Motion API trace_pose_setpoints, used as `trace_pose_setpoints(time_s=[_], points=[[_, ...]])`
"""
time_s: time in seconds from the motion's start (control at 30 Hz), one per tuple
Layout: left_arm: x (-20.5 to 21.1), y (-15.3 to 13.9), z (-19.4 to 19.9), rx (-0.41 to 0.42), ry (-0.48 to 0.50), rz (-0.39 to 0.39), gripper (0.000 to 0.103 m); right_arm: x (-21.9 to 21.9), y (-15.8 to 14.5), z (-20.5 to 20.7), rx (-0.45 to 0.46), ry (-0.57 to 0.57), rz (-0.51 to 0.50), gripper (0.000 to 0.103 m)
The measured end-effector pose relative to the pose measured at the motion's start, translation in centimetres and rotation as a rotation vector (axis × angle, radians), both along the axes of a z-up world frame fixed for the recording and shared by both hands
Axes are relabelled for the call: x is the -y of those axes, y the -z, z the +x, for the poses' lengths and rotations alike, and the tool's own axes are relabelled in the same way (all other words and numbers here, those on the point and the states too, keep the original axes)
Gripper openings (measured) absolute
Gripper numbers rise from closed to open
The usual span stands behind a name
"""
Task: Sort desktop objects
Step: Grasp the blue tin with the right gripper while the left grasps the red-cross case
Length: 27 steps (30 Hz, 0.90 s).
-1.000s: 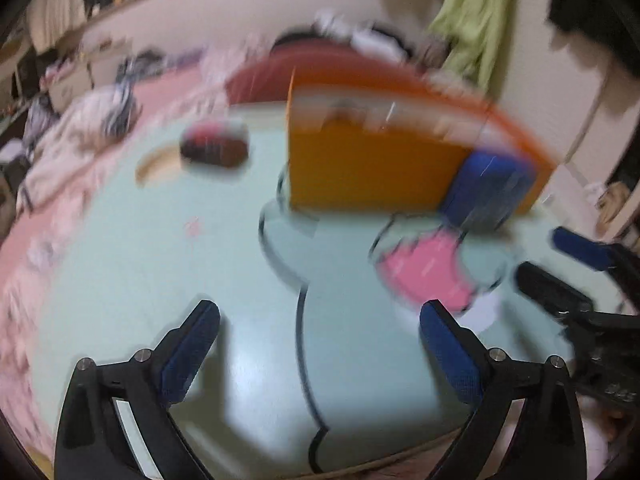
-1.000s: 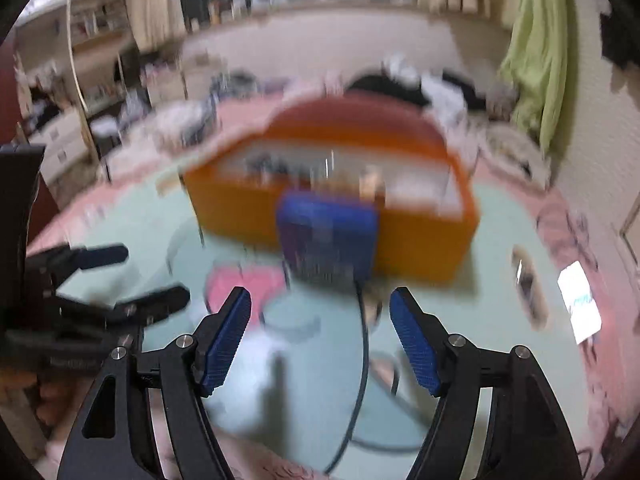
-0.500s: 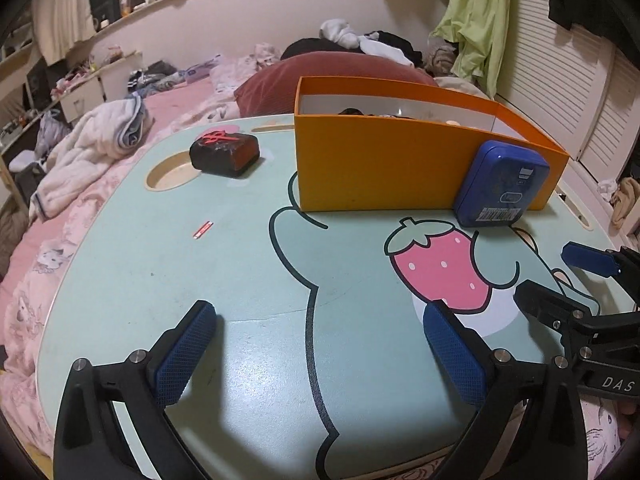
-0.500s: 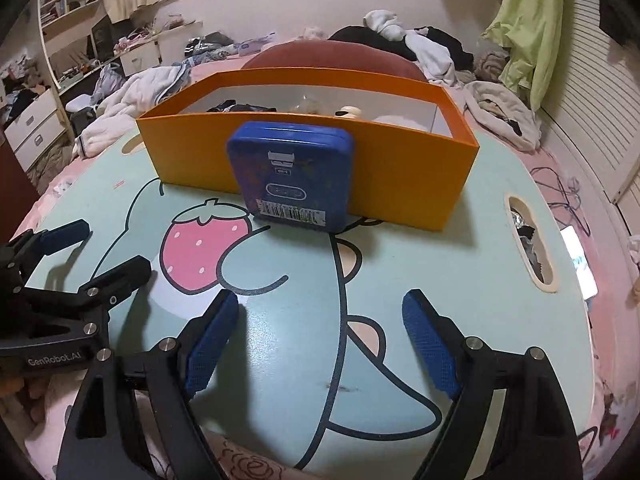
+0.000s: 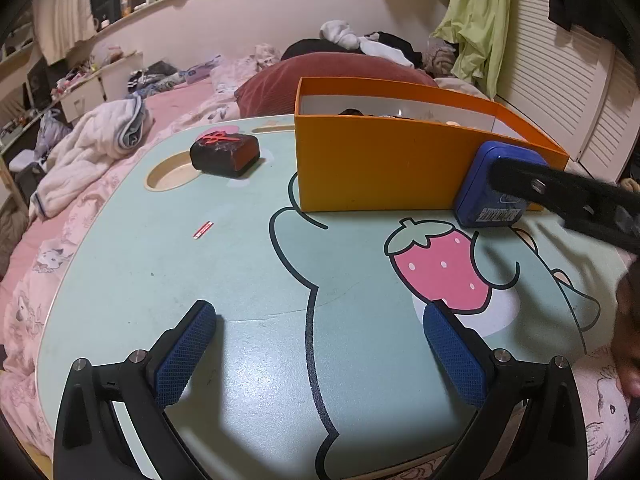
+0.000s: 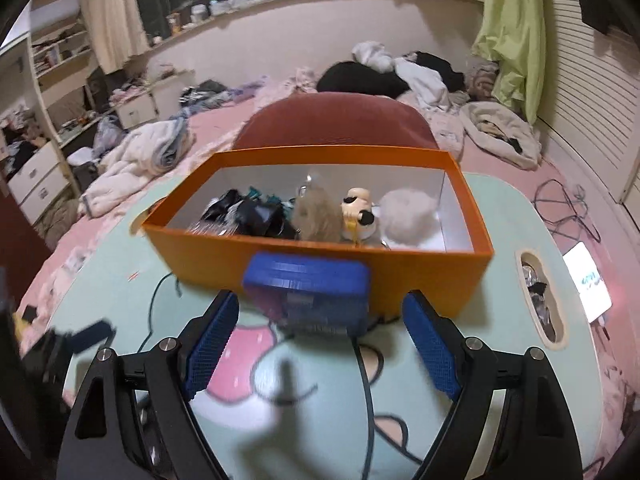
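Behind, a cluttered pink bed (image 5: 168, 92) borders the mint cartoon-printed table (image 5: 168, 264).

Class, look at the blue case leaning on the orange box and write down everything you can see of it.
The blue case is a flat, rounded-corner rectangle, seemingly plastic, closed, with a barcode label near its lower edge. It stands on that edge on the table, tilted back against the orange box near its right end. The right gripper is open in front of it, not touching.

A lived-in bedroom: pink bedding (image 6: 224, 136) strewn with clothes (image 6: 416, 76) (drawers (image 6: 34, 178) beside).
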<state>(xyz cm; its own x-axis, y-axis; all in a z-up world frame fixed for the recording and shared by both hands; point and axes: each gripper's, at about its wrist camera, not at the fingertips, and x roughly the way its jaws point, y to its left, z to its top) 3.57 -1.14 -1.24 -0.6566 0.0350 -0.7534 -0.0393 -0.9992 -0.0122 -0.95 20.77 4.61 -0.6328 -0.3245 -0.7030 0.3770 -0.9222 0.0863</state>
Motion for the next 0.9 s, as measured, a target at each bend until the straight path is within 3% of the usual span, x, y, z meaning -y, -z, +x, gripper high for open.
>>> trace_pose_setpoints(time_s=[0.13,0.2,0.3,0.4,0.53,0.63,0.7,0.77,0.83,0.9], points=[[0.0,0.0,0.0,0.000,0.000,0.000,0.103,0.9,1.0,-0.9,0.064,0.021,0.029,0.084],[0.1,0.1,0.0,0.000,0.001,0.002,0.103,0.5,1.5,-1.0,0.098,-0.001,-0.007,0.069],[0.3,-0.3,0.0,0.001,0.014,0.022,0.103,-0.6,1.4,-0.5,0.101,-0.017,-0.070,0.068],[2.0,-1.9,0.5,-0.012,0.028,0.101,0.103,-1.8,1.0,1.4,0.060,-0.051,-0.113,0.068],[5.1,-5.7,-0.8,-0.128,-0.041,-0.008,0.103,-3.5,-0.1,4.2,-0.028,-0.081,-0.192,0.068],[7.7,-8.2,-3.6,-0.178,-0.008,-0.012,0.103,-4.0,-0.7,4.8,-0.056,-0.068,-0.222,0.068],[8.7,-8.3,-6.9,-0.135,0.057,-0.009,0.103,-4.4,-0.8,4.9,-0.057,-0.055,-0.242,0.068],[9.0,-7.1,-9.9,-0.076,0.077,-0.063,0.102,-4.5,-0.7,4.6,-0.039,-0.046,-0.252,0.068],[8.9,-5.2,-12.2,-0.034,0.061,-0.159,0.093,-4.5,-0.6,4.5,-0.026,-0.040,-0.259,0.068],[8.8,-3.5,-13.9,0.019,0.065,-0.176,0.089,-4.7,-0.6,4.4,-0.025,-0.039,-0.261,0.068]])
